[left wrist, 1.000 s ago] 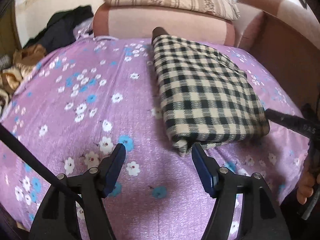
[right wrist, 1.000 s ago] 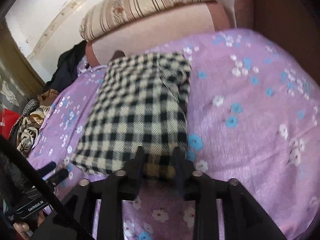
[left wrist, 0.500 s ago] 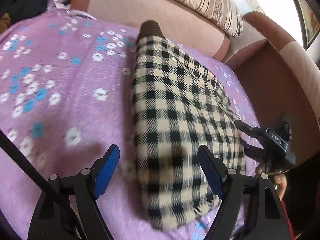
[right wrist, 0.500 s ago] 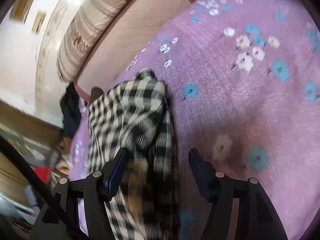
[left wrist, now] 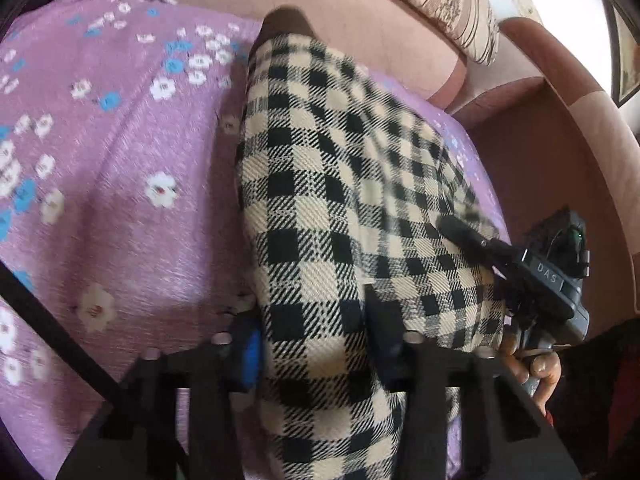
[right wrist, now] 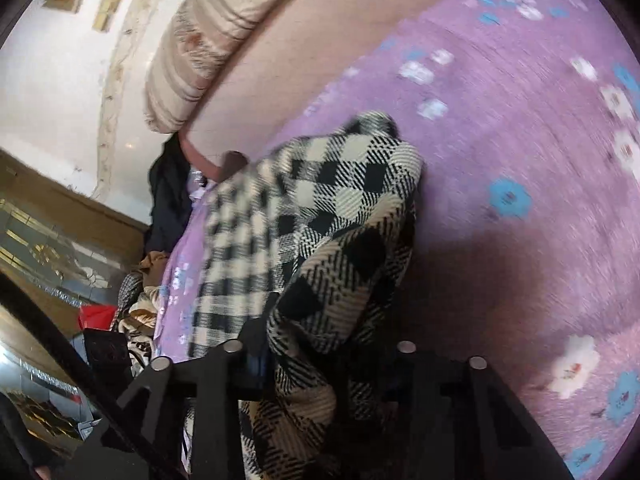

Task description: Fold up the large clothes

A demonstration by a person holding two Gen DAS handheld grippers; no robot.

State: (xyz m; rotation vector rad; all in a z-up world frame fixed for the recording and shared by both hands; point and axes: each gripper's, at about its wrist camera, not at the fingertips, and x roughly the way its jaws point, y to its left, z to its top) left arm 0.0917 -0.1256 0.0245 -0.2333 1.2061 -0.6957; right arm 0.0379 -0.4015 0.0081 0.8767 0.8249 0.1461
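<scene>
While the checked cloth [left wrist: 340, 184] lies folded on the flowered bedsheet [left wrist: 120, 200], both grippers' jaws have just closed on its near end: left gripper [left wrist: 314, 344] and right gripper [right wrist: 326, 360]. At 12 o'clock, a headboard [left wrist: 340, 28] carries a striped pillow [right wrist: 224, 36]; dark clothes [right wrist: 168, 200] lie at 10.

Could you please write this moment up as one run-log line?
left gripper: just closed on checked garment | right gripper: just closed on it | garment folded on floral bedspread
</scene>
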